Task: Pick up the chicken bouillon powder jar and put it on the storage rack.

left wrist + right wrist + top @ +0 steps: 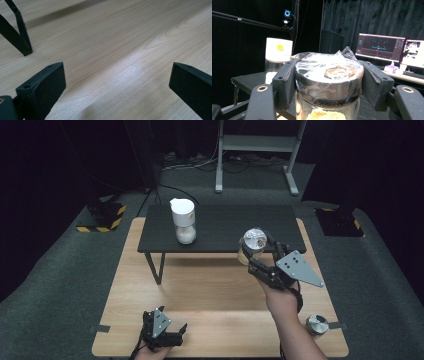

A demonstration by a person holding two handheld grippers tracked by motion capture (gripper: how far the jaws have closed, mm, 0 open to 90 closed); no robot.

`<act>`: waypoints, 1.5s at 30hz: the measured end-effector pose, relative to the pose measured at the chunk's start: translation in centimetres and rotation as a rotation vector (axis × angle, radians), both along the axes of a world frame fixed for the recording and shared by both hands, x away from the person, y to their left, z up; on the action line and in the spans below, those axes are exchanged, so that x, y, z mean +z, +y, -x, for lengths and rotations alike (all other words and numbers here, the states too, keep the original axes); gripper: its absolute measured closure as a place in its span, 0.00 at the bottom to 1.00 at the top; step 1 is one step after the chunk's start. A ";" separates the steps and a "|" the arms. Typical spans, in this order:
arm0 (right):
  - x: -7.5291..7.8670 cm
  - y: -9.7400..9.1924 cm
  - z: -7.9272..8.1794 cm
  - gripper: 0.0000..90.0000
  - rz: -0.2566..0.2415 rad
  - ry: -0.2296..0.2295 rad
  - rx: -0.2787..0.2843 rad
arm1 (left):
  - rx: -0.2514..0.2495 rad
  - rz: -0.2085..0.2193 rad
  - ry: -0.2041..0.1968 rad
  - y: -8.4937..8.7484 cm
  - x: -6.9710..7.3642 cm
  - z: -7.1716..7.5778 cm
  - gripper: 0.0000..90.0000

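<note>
Jar (252, 246) right of frame centre, lifted clear of table (210, 295), film-covered mouth | right gripper (256, 256) clenched on jar | left gripper (172, 336) released, lower left, idle | lid (316, 324) lower right, off | done: pickup; left: judged transfer toward dispenser (183, 220) on shelf (220, 227).

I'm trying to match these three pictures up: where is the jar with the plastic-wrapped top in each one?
High view: the jar is right of centre, held in the right gripper above the wooden table.
Left gripper view: not in it.
Right gripper view: the jar is at centre, clamped between the jaws.
Shared landmark: the white-lidded container on the black table.
</note>
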State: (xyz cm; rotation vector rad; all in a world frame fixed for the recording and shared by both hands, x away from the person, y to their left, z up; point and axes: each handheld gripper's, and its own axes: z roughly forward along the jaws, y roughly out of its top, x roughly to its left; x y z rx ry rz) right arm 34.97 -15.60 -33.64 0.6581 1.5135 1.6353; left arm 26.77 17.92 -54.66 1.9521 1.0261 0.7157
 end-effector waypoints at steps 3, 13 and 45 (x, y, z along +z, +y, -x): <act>0.0 0.2 -0.4 0.38 0.001 0.002 -0.005 | 0.000 0.001 -0.001 0.0 0.0 0.0 0.01; 0.3 0.8 -1.5 0.38 -0.008 0.007 -0.018 | 0.001 0.005 -0.001 0.1 0.0 0.0 0.01; 1.0 2.3 -6.3 0.38 -0.012 0.021 -0.055 | -0.007 0.025 -0.002 0.3 0.0 0.1 0.01</act>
